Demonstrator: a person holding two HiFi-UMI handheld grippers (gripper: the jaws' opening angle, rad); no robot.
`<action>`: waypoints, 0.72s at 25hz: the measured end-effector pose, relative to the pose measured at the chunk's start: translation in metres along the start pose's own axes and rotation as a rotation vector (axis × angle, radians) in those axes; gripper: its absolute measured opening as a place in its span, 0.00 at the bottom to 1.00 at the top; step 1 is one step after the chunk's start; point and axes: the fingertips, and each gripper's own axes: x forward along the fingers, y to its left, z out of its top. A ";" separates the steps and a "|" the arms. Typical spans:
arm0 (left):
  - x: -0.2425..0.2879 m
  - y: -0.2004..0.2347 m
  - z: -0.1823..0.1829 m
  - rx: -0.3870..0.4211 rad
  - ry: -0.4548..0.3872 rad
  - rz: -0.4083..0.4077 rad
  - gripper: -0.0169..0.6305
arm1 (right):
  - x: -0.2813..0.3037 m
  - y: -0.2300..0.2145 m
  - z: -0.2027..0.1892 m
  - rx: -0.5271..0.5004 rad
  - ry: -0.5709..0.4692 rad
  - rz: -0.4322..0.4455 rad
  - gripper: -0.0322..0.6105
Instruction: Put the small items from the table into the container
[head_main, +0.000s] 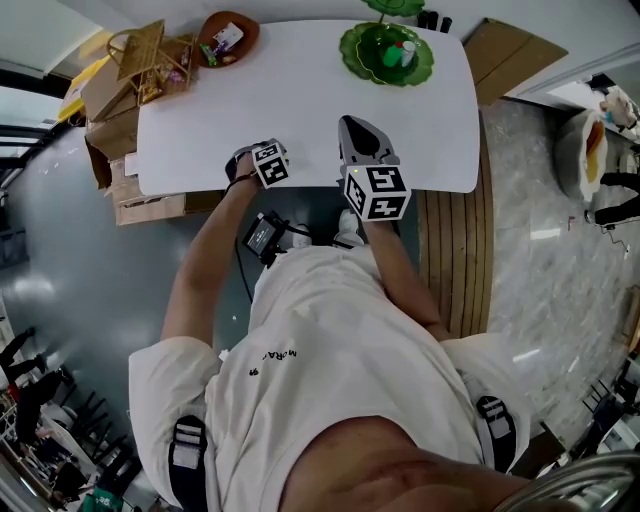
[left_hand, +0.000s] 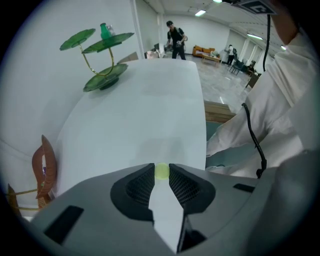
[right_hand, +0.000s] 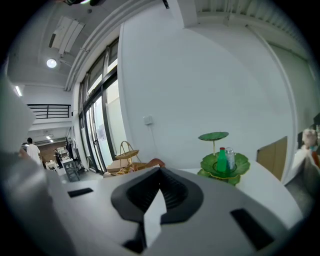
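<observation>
While the brown bowl sits at the surface's far left corner, my left gripper points down over the near edge, its fingers pinching a small yellow-green ball at their tips. Just right of it, my right gripper is clenched on nothing. A green leaf stand occupies the far right.

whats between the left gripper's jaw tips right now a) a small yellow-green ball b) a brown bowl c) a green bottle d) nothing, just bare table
a: the left gripper view shows a small yellow-green ball pinched between the two jaw tips of the left gripper, over the white table.
</observation>
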 end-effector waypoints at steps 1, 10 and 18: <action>-0.004 0.001 0.004 -0.002 -0.009 0.005 0.17 | -0.001 0.000 0.001 0.001 -0.004 -0.002 0.06; -0.049 0.009 0.059 0.082 -0.101 0.073 0.17 | -0.015 -0.006 0.014 -0.002 -0.049 -0.036 0.06; -0.092 0.014 0.111 0.101 -0.209 0.129 0.17 | -0.030 -0.011 0.023 0.014 -0.084 -0.067 0.06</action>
